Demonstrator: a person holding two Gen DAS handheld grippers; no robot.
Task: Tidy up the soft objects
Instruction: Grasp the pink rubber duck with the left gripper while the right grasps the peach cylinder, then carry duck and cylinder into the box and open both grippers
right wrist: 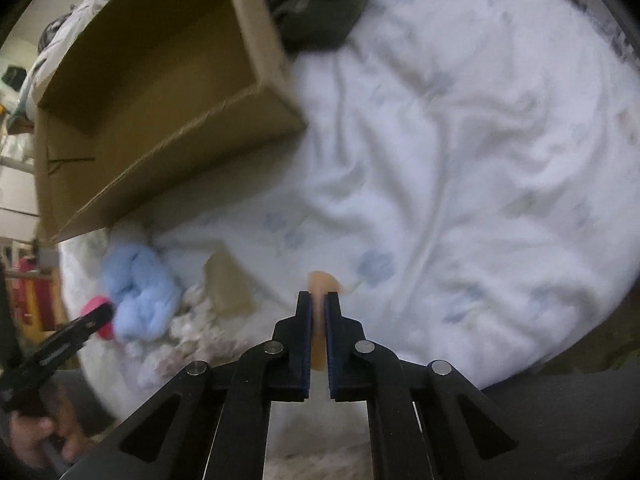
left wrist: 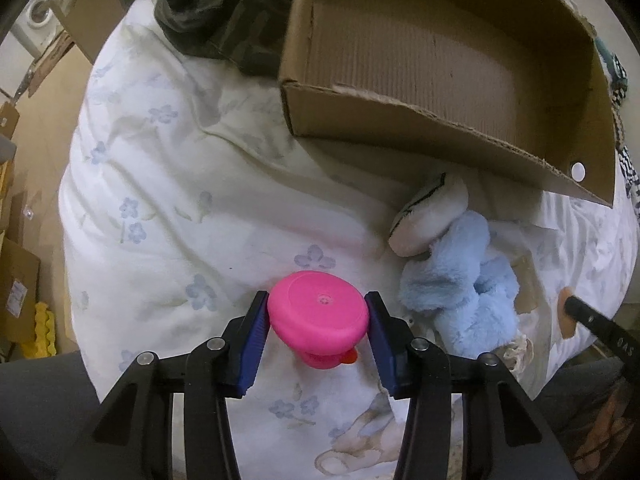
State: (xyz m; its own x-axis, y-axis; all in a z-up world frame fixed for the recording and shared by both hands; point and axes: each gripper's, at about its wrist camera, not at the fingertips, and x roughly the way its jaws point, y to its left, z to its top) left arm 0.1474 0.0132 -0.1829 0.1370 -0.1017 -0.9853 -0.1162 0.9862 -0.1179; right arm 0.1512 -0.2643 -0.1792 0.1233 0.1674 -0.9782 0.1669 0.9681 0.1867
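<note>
My left gripper [left wrist: 317, 305] is shut on a pink rubber duck [left wrist: 318, 318], held upside down just above the white floral duvet [left wrist: 168, 184]. A light blue plush toy [left wrist: 460, 280] with a white fluffy foot [left wrist: 430, 214] lies to its right, below the open cardboard box [left wrist: 440, 60]. My right gripper [right wrist: 318, 300] is shut on a thin peach-coloured soft object [right wrist: 320, 286]; it also shows at the right edge of the left wrist view [left wrist: 566, 312]. In the right wrist view the box [right wrist: 160, 80] is at upper left, with the blue plush [right wrist: 138, 292] and the pink duck [right wrist: 96, 312] at lower left.
A dark camouflage garment [left wrist: 224, 12] lies behind the box on the bed. A piece of cardboard [right wrist: 230, 284] and crumpled white cloth [right wrist: 188, 328] lie near the plush. Cardboard boxes [left wrist: 16, 280] and a yellow item [left wrist: 42, 328] stand on the floor at left.
</note>
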